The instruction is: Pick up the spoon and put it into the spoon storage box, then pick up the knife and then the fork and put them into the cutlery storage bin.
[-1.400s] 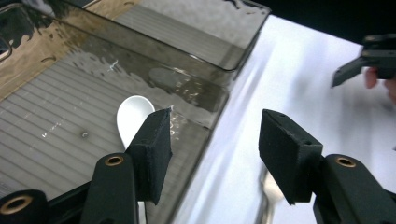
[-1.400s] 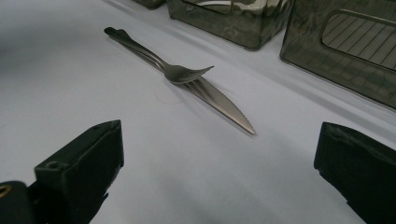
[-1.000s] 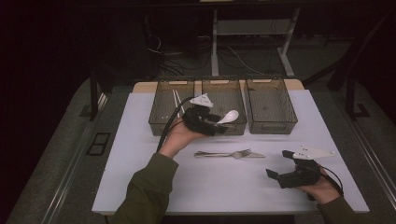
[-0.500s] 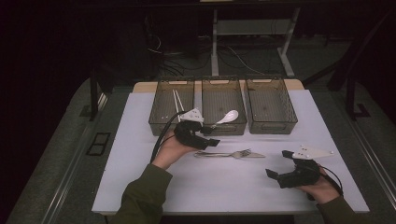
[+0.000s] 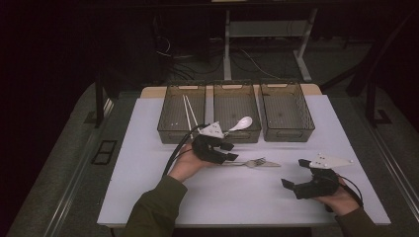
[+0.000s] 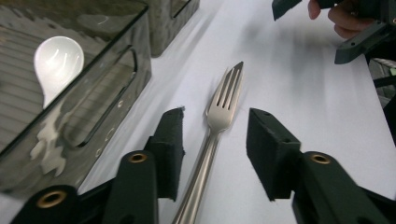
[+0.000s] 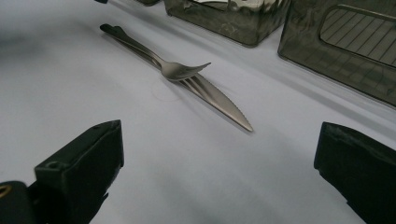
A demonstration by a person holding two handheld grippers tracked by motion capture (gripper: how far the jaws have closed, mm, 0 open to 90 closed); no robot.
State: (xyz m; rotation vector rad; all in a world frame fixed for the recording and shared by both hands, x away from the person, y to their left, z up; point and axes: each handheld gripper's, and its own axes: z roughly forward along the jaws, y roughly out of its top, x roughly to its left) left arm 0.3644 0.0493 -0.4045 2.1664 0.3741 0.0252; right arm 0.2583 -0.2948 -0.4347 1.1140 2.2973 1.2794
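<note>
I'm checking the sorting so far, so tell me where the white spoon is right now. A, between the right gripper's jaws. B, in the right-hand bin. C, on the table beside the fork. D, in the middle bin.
D: the white spoon lies inside the middle bin, while the fork lies on the table between the left gripper's open jaws.

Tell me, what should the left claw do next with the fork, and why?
Probably close a bit more on the fork. The left gripper has just been closing, its jaws straddle the handle, but the pads do not touch it yet, so lifting now would leave it on the table.
</note>
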